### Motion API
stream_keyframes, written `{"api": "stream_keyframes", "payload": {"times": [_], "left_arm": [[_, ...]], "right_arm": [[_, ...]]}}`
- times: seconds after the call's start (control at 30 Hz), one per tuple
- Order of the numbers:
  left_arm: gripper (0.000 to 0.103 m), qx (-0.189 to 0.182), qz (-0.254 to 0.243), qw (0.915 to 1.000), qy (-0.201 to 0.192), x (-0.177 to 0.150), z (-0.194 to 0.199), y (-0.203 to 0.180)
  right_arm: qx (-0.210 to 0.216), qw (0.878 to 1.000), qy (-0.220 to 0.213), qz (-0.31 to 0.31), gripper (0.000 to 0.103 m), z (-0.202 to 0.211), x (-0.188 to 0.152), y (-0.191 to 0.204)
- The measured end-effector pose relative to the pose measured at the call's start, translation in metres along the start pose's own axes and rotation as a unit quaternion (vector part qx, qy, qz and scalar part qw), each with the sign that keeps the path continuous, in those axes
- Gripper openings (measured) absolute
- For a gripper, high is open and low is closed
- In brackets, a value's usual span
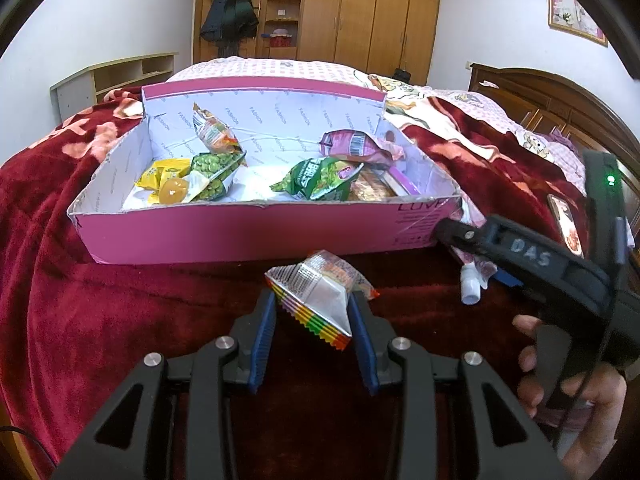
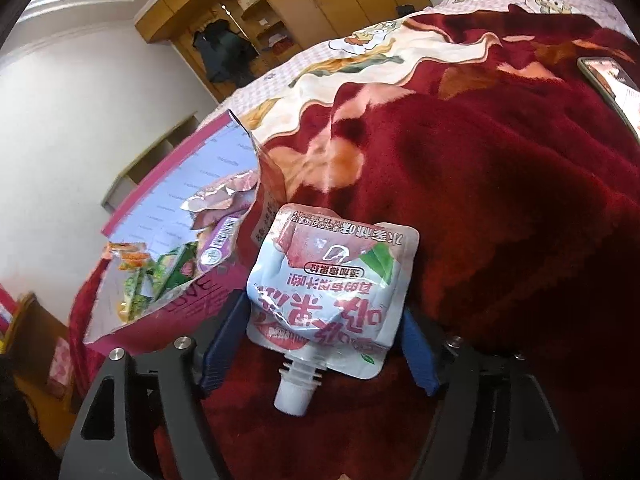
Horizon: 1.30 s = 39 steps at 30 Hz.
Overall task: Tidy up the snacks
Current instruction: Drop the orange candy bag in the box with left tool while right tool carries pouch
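Snacks mostly lie inside the pink box (image 1: 256, 232) on the bed: yellow candies (image 1: 164, 178) far left, green pea bags (image 1: 320, 180) at the middle, a purple packet (image 1: 354, 144) right. Left claw (image 1: 314, 312) is clamped on a rainbow-edged packet (image 1: 316, 296), not yet boxed. Only the right wrist view shows the right claw (image 2: 320, 344) spread wide around a spouted jelly pouch (image 2: 332, 284) lying right of the box, pads clear of it.
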<state>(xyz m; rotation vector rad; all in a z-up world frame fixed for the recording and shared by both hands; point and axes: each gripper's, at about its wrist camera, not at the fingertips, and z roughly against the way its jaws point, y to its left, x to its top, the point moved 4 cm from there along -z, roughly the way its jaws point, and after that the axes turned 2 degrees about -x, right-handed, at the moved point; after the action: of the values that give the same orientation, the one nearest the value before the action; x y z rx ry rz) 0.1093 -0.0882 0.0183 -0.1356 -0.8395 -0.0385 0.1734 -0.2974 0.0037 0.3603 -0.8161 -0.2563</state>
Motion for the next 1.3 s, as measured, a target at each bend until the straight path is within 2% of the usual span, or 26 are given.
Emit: {"api": "stream_keyframes", "payload": {"times": [0.13,0.17,0.2,0.37,0.53,0.63,0.83,0.9,0.93,0.97,1.03,1.17,1.3], "left_arm": [[0.038,-0.002,0.002,1.0,-0.004,0.001,0.004,0.0],[0.027,-0.002,0.002,1.0,-0.006,0.001,0.005,0.001],[0.025,-0.005,0.002,1.0,-0.005,0.002,0.006,0.001],[0.022,-0.009,0.007,0.9999,-0.013,0.005,0.012,0.006],[0.018,-0.016,0.004,0.9997,-0.016,0.007,0.016,0.008],[0.012,-0.02,-0.001,0.9996,-0.02,0.008,0.019,0.007],[0.012,-0.029,-0.018,0.9992,-0.021,0.009,0.02,0.002],[0.013,-0.031,-0.02,0.9992,-0.014,0.008,0.017,0.0],[0.02,-0.031,-0.018,0.9993,-0.013,0.007,0.015,-0.001],[0.034,-0.034,-0.017,0.9992,-0.011,0.007,0.014,-0.001],[0.047,-0.033,-0.015,0.9992,-0.014,0.008,0.01,-0.002],[0.047,-0.023,-0.023,0.9993,-0.016,0.011,0.0,-0.004],[0.047,-0.009,-0.015,0.9998,-0.001,0.009,-0.015,-0.001]], "right_arm": [[0.013,1.0,-0.016,-0.008,0.072,0.008,-0.003,-0.003],[0.017,1.0,-0.021,-0.011,0.072,0.011,-0.003,-0.004],[0.019,0.999,-0.026,-0.011,0.072,0.015,-0.005,-0.003],[0.021,0.999,-0.049,0.0,0.072,0.034,-0.014,0.002],[0.037,0.998,-0.054,-0.001,0.072,0.047,-0.019,0.005],[0.045,0.997,-0.059,0.004,0.072,0.053,-0.019,0.01],[0.063,0.995,-0.068,0.021,0.072,0.061,-0.02,0.023],[0.065,0.995,-0.069,0.027,0.072,0.062,-0.021,0.026],[0.066,0.995,-0.07,0.029,0.072,0.063,-0.022,0.027],[0.067,0.995,-0.07,0.03,0.072,0.063,-0.023,0.028],[0.069,0.995,-0.068,0.032,0.072,0.063,-0.024,0.028],[0.071,0.994,-0.067,0.039,0.072,0.062,-0.026,0.026],[0.078,0.994,-0.06,0.038,0.072,0.058,-0.027,0.023]]}}
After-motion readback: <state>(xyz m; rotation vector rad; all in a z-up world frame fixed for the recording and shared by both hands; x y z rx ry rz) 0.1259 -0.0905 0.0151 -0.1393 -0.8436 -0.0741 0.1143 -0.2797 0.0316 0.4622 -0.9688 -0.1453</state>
